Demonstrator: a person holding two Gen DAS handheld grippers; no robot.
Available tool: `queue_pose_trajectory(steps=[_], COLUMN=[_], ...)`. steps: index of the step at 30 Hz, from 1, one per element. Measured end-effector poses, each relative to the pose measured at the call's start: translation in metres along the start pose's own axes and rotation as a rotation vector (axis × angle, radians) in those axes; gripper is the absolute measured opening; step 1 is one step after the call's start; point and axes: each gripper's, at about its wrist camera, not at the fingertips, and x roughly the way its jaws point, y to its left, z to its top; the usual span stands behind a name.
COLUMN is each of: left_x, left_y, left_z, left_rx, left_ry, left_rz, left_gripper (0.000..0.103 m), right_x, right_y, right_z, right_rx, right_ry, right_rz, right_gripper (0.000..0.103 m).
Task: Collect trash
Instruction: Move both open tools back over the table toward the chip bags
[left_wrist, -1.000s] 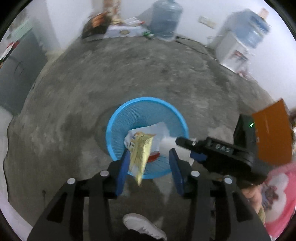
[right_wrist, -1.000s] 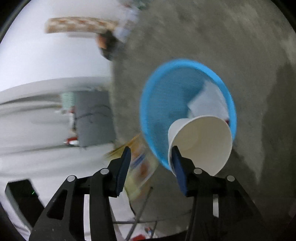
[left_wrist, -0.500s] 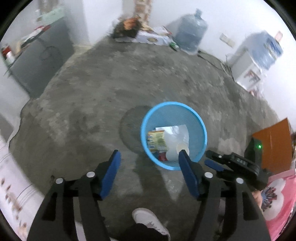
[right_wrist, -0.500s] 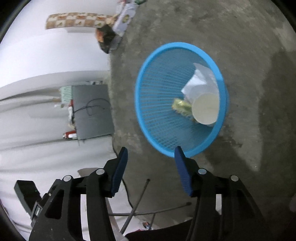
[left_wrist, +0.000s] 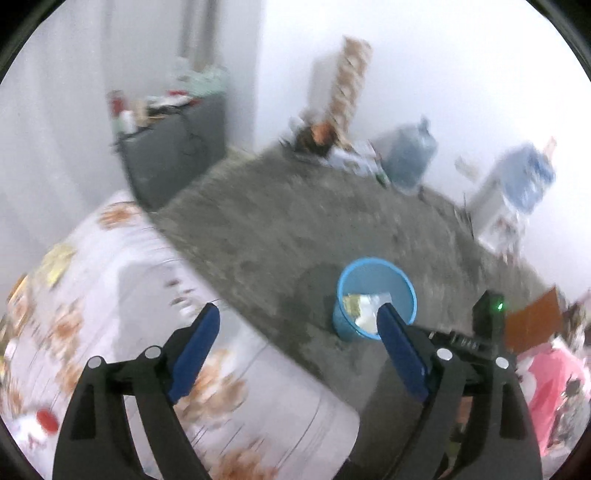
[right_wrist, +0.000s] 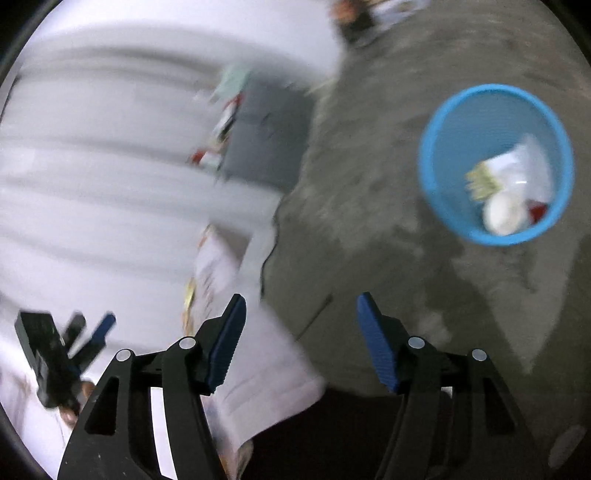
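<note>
A blue mesh trash basket (left_wrist: 376, 266) stands on the grey concrete floor; in the right wrist view it (right_wrist: 432, 162) sits at the upper right. Inside lie a yellow snack wrapper (right_wrist: 482, 181), a white paper cup (right_wrist: 504, 216) and white paper (right_wrist: 528, 162). My left gripper (left_wrist: 299, 345) is open and empty, above the edge of a flowered tablecloth (left_wrist: 122, 302). My right gripper (right_wrist: 297, 334) is open and empty, well left of and below the basket. The right gripper's body also shows in the left wrist view (left_wrist: 487, 317).
A table with a white flowered cloth fills the lower left. A dark grey cabinet (left_wrist: 173, 151) with clutter on top stands by the wall. Water jugs (left_wrist: 410, 155), boxes and a dispenser (left_wrist: 517, 188) line the far wall. An orange board (left_wrist: 532, 325) stands at right.
Both grippers let their trash fall into the basket, opened wide, and have pulled up and away to the left, toward the table. Wrapper and cup now lie in the basket.
</note>
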Motion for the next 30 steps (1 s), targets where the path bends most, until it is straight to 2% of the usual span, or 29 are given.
queue_pose_trajectory(steps=[2,6,10,13,16,21,26,30], left_x=[-0.035,-0.112,-0.159,-0.183,-0.190,-0.191,-0.183,-0.170], left_y=[0.019,0.056,0.082,0.101,0.115,0.131,0.143,0.137], left_z=[-0.012,-0.058,-0.114,-0.162,-0.201,-0.260,-0.299,-0.312], left_rx=[-0.040,-0.102,-0.176,-0.234,-0.275,-0.321,-0.391,-0.355], left_ry=[-0.051,-0.176,-0.238,-0.273,-0.273,-0.236,-0.206,-0.185], left_rz=[0.029,0.156,0.261,0.337,0.411,0.472,0.448,0.421], left_gripper=[0.086,0.088,0.090,0.090,0.090,0.090,0.090,0.090], right_x=[0.006,0.015,0.038,0.057,0.073,0.085,0.095,0.102], right_y=[0.028,0.070,0.102,0.114,0.119,0.132,0.135,0.138], right_z=[-0.013,-0.037,-0.072,-0.103,-0.131,-0.169,-0.187,-0.194], right_rx=[-0.084,-0.214,-0.308,-0.329,-0.351,-0.418,-0.427,-0.429], right_ry=[0.039,0.118,0.256,0.364,0.455,0.547,0.589,0.606], right_rz=[0.038,0.124,0.167,0.180,0.161,0.108,0.069,0.050], right_gripper=[0.061,0.063,0.063,0.063,0.063,0.063,0.063,0.061])
